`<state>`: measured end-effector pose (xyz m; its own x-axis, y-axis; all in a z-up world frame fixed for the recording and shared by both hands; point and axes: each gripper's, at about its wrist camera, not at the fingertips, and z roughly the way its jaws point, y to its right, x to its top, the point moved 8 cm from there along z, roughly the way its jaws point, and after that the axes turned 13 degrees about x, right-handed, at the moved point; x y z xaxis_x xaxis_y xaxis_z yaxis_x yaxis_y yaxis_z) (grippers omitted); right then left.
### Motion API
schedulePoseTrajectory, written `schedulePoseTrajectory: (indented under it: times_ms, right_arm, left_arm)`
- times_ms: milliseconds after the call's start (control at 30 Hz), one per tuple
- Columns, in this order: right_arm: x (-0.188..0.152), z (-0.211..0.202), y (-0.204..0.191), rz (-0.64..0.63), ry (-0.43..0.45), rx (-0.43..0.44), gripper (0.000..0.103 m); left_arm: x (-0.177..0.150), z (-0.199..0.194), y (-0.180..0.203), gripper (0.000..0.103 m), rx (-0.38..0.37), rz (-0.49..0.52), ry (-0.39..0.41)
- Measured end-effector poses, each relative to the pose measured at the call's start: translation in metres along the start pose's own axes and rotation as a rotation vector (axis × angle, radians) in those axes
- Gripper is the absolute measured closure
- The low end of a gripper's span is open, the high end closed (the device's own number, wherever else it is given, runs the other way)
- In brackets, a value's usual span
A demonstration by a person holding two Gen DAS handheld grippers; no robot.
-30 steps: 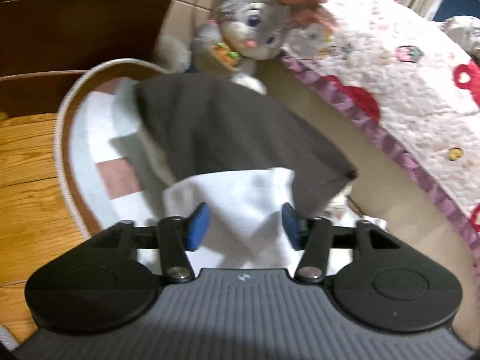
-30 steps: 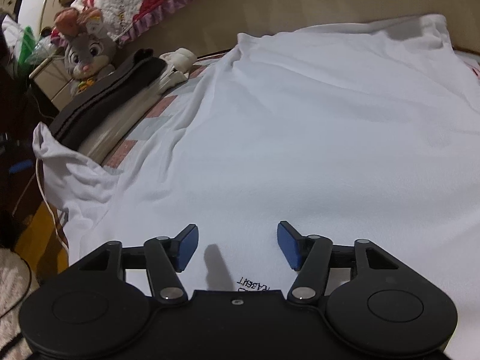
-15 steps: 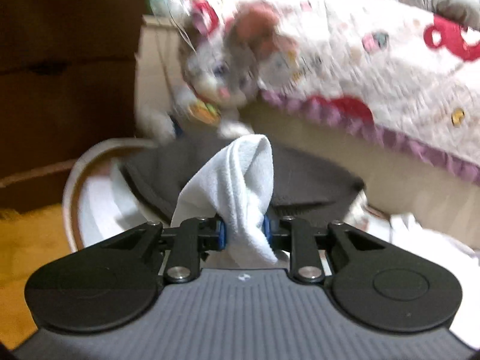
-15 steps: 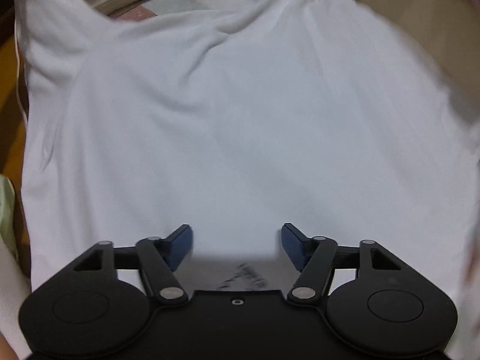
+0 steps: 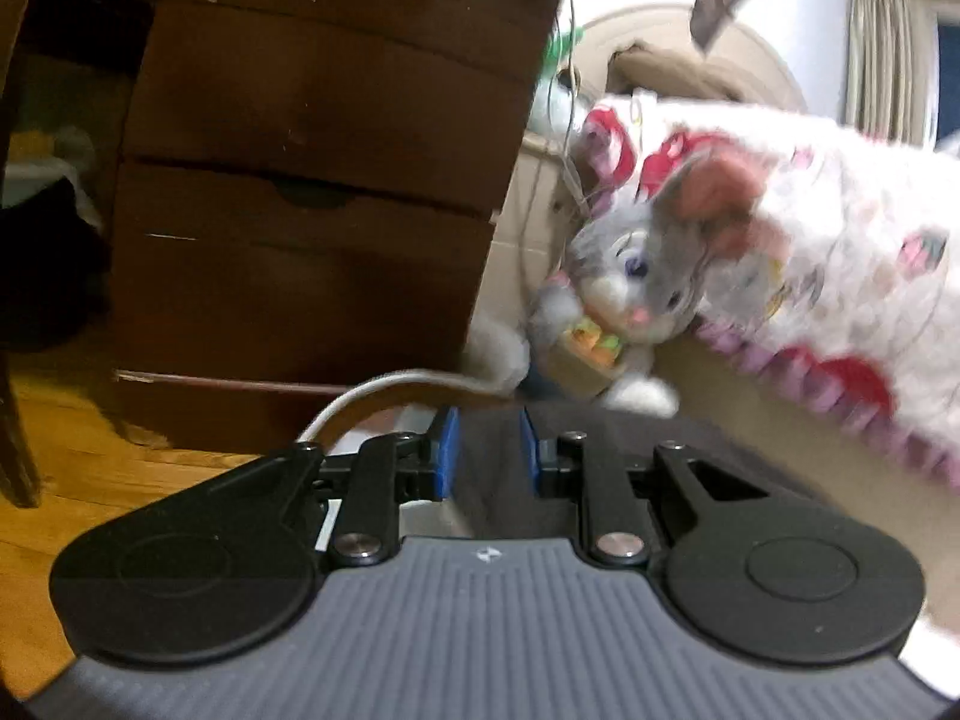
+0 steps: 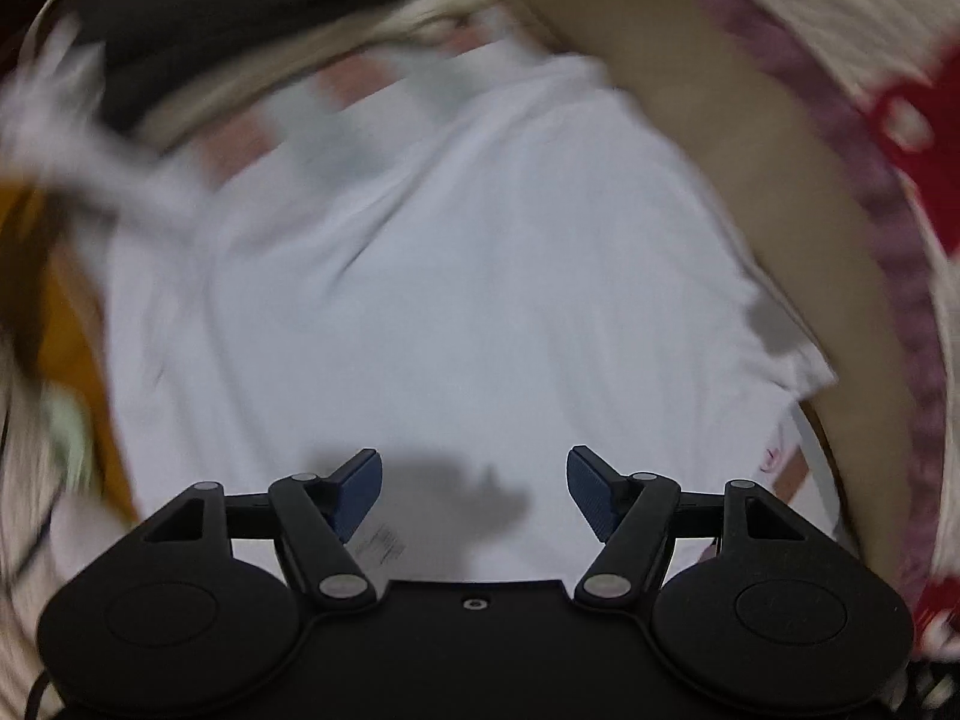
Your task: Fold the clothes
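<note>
The white shirt [image 6: 450, 300] lies spread out, filling the right wrist view. My right gripper [image 6: 474, 486] hangs above it pointing steeply down. Its jaws are opening, with nothing between them. One sleeve [image 6: 84, 156] is stretched up towards the left edge, blurred. In the left wrist view my left gripper [image 5: 487, 459] points nearly level, jaws close together. Only a pale scrap of cloth [image 5: 429, 516] shows low by the left finger, and the grip itself is hidden. A folded dark garment [image 5: 600, 429] lies just beyond the pads.
A brown wooden dresser [image 5: 300, 180] stands at the left on a wood floor [image 5: 72, 480]. A grey plush rabbit [image 5: 636, 282] leans against a flowered quilt [image 5: 840, 276]. The dark stack [image 6: 240, 18] sits beyond the shirt, with a tan sheet [image 6: 750, 150] at the right.
My left gripper shut on a white fold of the shirt, then rose and tilted up. My right gripper climbed away from the shirt, turned to look down, and its jaws widened.
</note>
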<state>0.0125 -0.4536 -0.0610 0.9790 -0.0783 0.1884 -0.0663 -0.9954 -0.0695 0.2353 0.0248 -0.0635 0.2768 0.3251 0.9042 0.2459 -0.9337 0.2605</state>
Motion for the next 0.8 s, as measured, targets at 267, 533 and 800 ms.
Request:
schedulePoseTrajectory:
  times_ms: [267,533,800]
  right_arm:
    - [-0.005,0.029,0.151,0.413,0.458,0.019,0.031]
    - [-0.072,0.083,0.273,0.579,0.628,-0.153,0.091]
    - [-0.068,0.107,0.342,0.633,0.659,-0.093,0.064]
  left_arm:
    - [-0.079,-0.033,0.113,0.054,-0.532,0.274,-0.314]
    - [-0.193,-0.012,0.261,0.044,-0.693,0.538,-0.641]
    - [-0.264,0.07,0.395,0.044,-0.709,0.66,-0.562]
